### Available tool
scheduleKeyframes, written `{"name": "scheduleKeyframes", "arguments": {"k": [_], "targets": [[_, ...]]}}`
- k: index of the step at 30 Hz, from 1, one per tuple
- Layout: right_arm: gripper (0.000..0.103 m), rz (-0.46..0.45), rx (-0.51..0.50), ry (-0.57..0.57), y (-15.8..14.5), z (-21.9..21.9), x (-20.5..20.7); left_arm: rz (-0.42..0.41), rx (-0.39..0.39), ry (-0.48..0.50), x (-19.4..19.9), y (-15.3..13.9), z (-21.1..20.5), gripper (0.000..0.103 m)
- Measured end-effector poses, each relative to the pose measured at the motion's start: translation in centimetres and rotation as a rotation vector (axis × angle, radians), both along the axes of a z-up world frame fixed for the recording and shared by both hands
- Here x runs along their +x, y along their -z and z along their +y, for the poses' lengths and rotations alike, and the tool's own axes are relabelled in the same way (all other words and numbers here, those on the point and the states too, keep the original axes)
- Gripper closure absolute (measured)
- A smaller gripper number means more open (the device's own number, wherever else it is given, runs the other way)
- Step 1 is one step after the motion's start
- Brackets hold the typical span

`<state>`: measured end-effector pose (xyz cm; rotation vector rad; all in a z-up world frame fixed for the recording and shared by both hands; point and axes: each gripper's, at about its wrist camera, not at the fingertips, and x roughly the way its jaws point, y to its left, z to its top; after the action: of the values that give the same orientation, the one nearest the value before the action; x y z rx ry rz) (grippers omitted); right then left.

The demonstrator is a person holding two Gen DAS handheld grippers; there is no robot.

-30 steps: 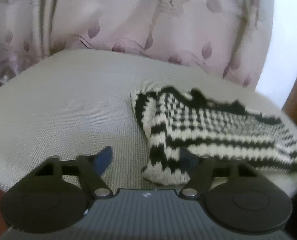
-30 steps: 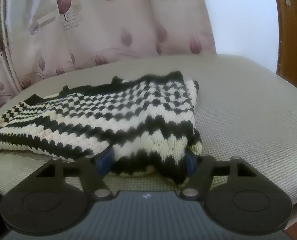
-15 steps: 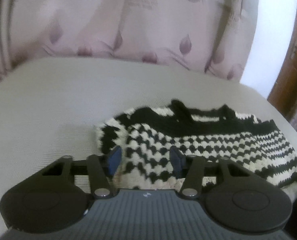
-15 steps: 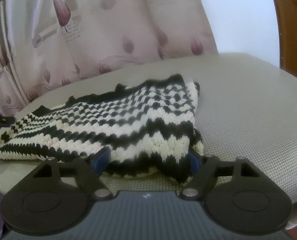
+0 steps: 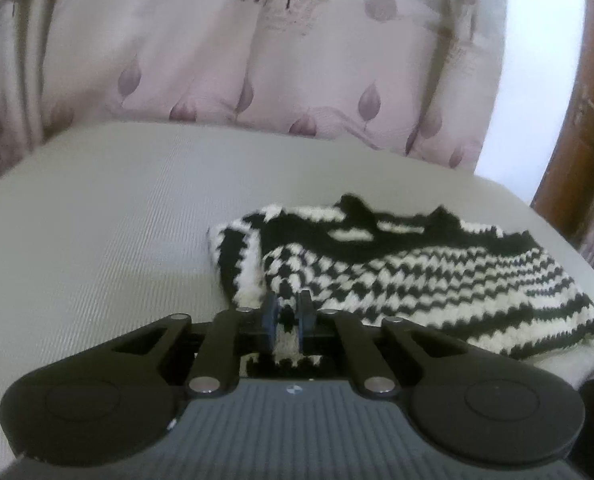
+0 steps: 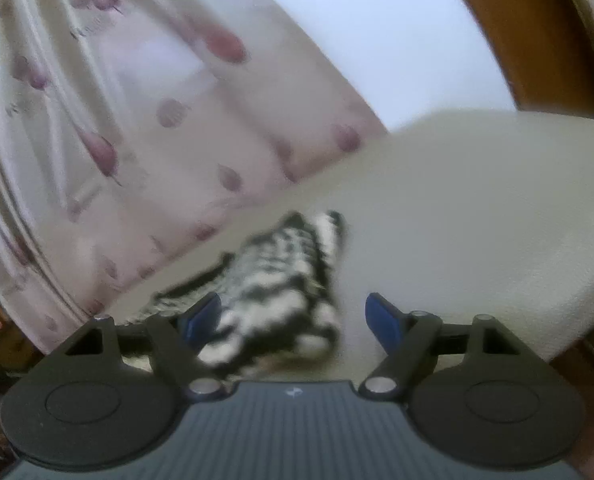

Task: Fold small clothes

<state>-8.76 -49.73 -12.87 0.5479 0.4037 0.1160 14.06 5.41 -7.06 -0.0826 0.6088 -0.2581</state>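
A black-and-cream knitted garment point(image 5: 409, 276) lies folded on a beige cushioned seat point(image 5: 109, 216). My left gripper point(image 5: 288, 312) is shut on the garment's near left edge, with knit pinched between the blue pads. In the right wrist view the garment point(image 6: 281, 280) is blurred and lies between and beyond the fingers. My right gripper point(image 6: 297, 316) is open, tilted, with its blue pads point(image 6: 383, 316) wide apart and nothing held.
A pink curtain with leaf print point(image 5: 257, 60) hangs behind the seat. A brown wooden door frame point(image 5: 577, 120) stands at the right. The seat's right edge point(image 6: 537, 320) drops off close to my right gripper.
My left gripper has closed on the garment's near edge. My right gripper has swung and tilted, its view now blurred, and stays open.
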Motion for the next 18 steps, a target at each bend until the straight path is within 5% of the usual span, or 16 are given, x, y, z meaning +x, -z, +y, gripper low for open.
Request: {"name": "scheduleKeyframes", "arguments": {"k": [4, 8, 11, 12, 13, 18], "targets": [[0.029, -0.023, -0.015, -0.050, -0.3, 0.1, 0.8, -0.027, 0.002, -0.027, -0.6, -0.1, -0.5, 0.049], [0.042, 0.007, -0.065, -0.139, -0.7, 1.5, 3.1, -0.020, -0.017, -0.076, -1.3, 0.2, -0.1, 0.039], [0.077, 0.059, -0.105, -0.185, -0.8, 2.3, 4.6, 0.019, -0.040, -0.085, -1.4, 0.8, 0.4, 0.043], [0.091, 0.080, -0.123, -0.184, -0.9, 2.4, 4.8, 0.041, -0.037, -0.081, -1.3, 1.1, 0.4, 0.059], [0.094, 0.103, -0.141, -0.190, -1.0, 2.5, 4.8, 0.071, -0.033, -0.074, -1.2, 1.4, 0.4, 0.077], [0.095, 0.168, -0.145, -0.206, -0.3, 0.4, 2.7, 0.093, -0.031, -0.079, -2.0, 2.1, 1.0, 0.079]]}}
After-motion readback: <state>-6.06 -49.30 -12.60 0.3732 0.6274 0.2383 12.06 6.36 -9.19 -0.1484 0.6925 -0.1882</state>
